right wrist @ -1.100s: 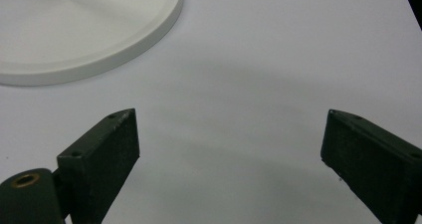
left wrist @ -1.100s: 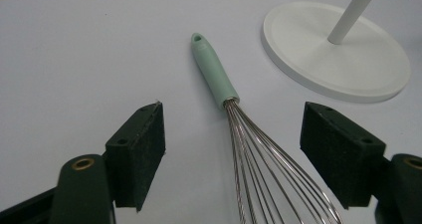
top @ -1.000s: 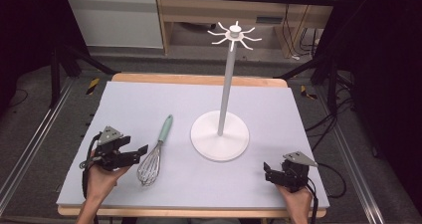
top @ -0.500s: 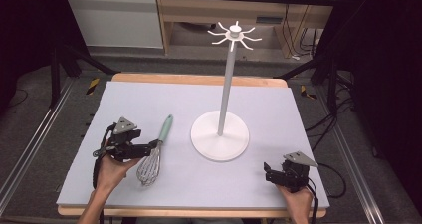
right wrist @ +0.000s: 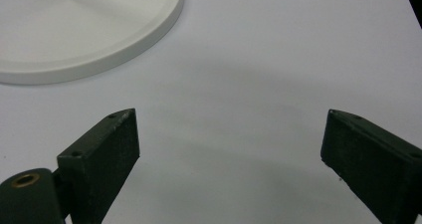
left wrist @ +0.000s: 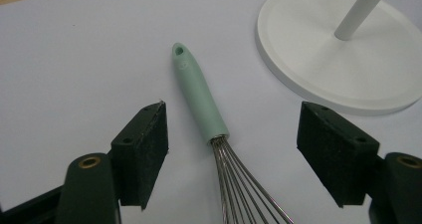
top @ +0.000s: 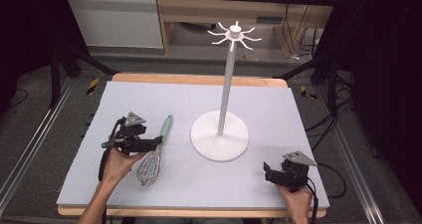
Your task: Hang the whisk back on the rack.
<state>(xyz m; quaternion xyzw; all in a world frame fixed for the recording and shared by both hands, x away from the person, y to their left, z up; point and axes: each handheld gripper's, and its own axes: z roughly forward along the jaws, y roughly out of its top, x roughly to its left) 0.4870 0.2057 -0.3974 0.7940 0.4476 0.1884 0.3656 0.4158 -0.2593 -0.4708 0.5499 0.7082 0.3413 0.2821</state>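
- Whisk (top: 152,157) lies flat on the lilac table (top: 149,99), left of centre, with its mint-green handle pointing away from me and its wire loops toward my side. I read it as the thing to be picked up, since my left tool is lined up on it.
- My left gripper (left wrist: 231,144) hangs over the whisk with its jaws spread wide and nothing between the pads. In the left gripper view the handle runs up through the gap, and the joint where the wires meet the handle sits about midway between the jaws. I judge that a good place to close, because the handle is firm and the wires would flex.
- The handle's far end has a small hole, which would suit hanging.
- Right of the whisk stands a white rack (top: 220,134): a round base, a thin upright pole and a ring of hooks at the top. Its base is near the whisk but not touching it, so I have room to lift without knocking it.
- My right gripper (top: 278,176) rests low at the near right corner of the table, well apart from the whisk. Its jaws are parted and empty over bare table, with the rack's base beyond them in the right gripper view. I take it to be parked out of the way.
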